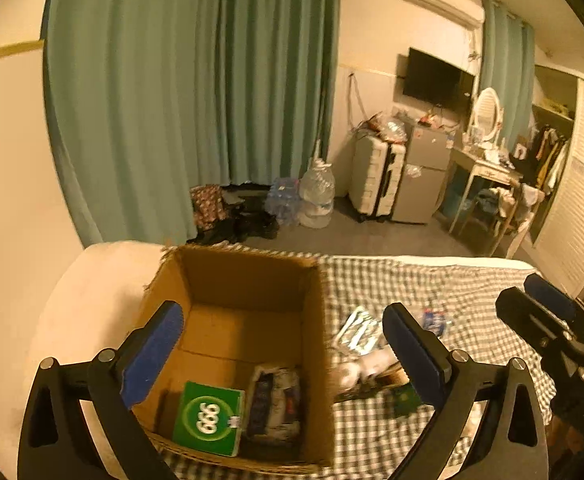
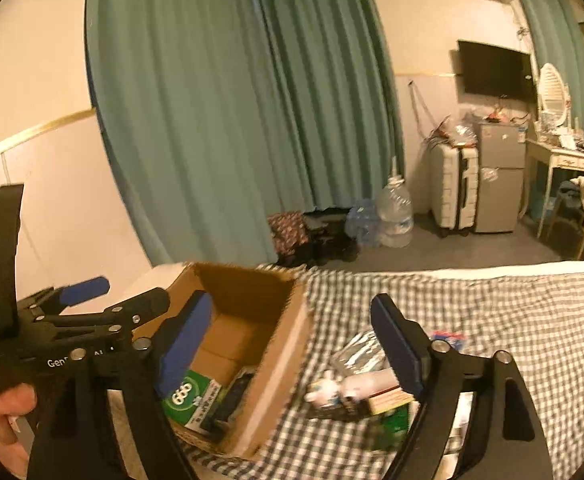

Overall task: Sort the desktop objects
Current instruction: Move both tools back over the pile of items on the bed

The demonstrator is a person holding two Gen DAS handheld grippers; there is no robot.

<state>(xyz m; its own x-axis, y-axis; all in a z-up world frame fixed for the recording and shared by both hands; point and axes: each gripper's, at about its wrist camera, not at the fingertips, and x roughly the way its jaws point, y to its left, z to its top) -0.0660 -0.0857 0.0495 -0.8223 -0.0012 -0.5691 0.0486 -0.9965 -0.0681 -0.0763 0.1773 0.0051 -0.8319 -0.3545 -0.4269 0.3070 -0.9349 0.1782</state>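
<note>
An open cardboard box (image 1: pixel 312 344) stands on a checked cloth (image 1: pixel 432 280). Inside it lie a green "666" pack (image 1: pixel 208 418) and a dark and white packet (image 1: pixel 276 404). My left gripper (image 1: pixel 284 354) hovers above the box mouth, open and holding nothing. Right of the box lie a silver packet (image 1: pixel 358 328), a white item (image 1: pixel 372 364) and a green pack (image 1: pixel 404 398). My right gripper (image 2: pixel 292 346) is open and empty over the box's right wall (image 2: pixel 284 360), above the silver packet (image 2: pixel 356 354), a white toy (image 2: pixel 332 390) and the green pack (image 2: pixel 392 420).
A small red and blue packet (image 1: pixel 436 320) lies further right on the cloth. A person's hand (image 2: pixel 0 412) holds the left gripper (image 2: pixel 120 296) at the left. Beyond the bed edge are green curtains (image 1: pixel 192 100), water bottles (image 1: pixel 316 196), a suitcase (image 1: pixel 376 180) and a small fridge (image 1: pixel 424 176).
</note>
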